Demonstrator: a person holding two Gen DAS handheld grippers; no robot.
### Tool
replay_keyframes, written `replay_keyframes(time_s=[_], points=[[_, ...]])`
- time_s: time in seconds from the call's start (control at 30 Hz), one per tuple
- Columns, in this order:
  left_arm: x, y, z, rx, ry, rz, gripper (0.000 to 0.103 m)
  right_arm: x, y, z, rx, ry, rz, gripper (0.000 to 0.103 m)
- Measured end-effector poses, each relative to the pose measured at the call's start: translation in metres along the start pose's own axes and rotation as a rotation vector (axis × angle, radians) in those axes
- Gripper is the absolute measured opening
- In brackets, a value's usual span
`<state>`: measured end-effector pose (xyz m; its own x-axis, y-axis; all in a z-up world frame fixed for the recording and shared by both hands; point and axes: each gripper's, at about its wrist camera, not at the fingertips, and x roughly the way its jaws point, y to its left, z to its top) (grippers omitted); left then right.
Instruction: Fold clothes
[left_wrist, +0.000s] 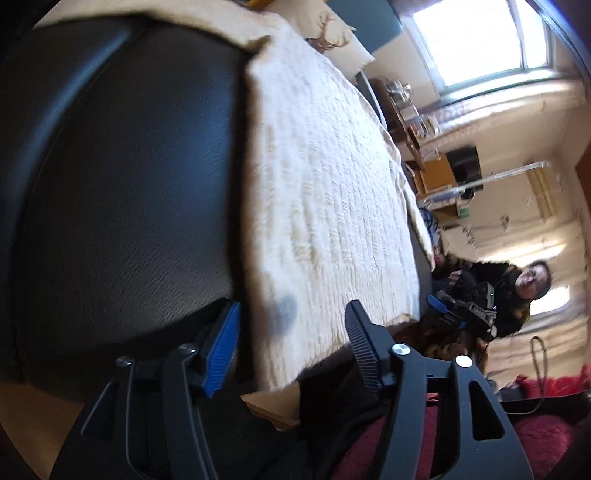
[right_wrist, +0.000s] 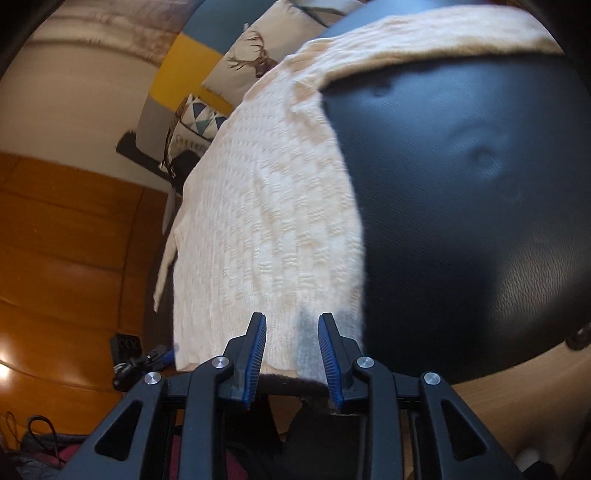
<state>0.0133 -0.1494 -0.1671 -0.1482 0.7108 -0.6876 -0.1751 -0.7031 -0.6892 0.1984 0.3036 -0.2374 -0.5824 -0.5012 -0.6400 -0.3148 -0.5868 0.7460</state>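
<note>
In the left wrist view, a black surface (left_wrist: 122, 177) fills the left side. The cream sweater (left_wrist: 332, 192) lies flat next to it, partly over it. The left gripper (left_wrist: 291, 343) is open above the near edge of the sweater and holds nothing. Far right, a person (left_wrist: 517, 291) is near a window (left_wrist: 476, 37).

In the right wrist view, a wooden floor (right_wrist: 66, 240) is at left and pillows (right_wrist: 251, 55) are behind. The right gripper (right_wrist: 291, 347) is partly open over the sweater hem (right_wrist: 280, 354); the pads do not press it.
</note>
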Motion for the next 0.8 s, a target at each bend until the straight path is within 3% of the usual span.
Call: replay_keyframes(time_s=[0.07,0.1,0.13,0.33,0.43,0.57,0.8], points=[[0.003,-0.008,0.004,0.028,-0.010,0.045,0.058,0.002,-0.008,-0.004,0.024,0.007,0.008,0.031],[0.003,-0.008,0.005,0.032,-0.013,0.062,0.022,0.004,-0.011,-0.005,0.035,0.010,0.011,0.031],[0.005,-0.009,0.004,0.031,-0.013,0.078,0.005,0.008,-0.013,-0.007,0.036,0.017,0.004,0.031],[-0.003,-0.002,-0.004,-0.017,-0.081,0.092,0.006,0.016,-0.008,-0.004,0.024,0.026,0.001,0.031],[-0.011,-0.002,-0.005,-0.010,-0.089,0.080,0.006,-0.005,-0.008,0.006,0.033,-0.042,0.026,0.031],[-0.009,-0.003,0.004,-0.011,-0.079,0.049,0.006,-0.015,-0.031,0.010,0.071,-0.028,-0.001,0.034],[-0.012,0.000,0.004,-0.028,-0.080,0.061,0.006,0.034,-0.020,0.018,0.057,0.035,0.073,0.034]])
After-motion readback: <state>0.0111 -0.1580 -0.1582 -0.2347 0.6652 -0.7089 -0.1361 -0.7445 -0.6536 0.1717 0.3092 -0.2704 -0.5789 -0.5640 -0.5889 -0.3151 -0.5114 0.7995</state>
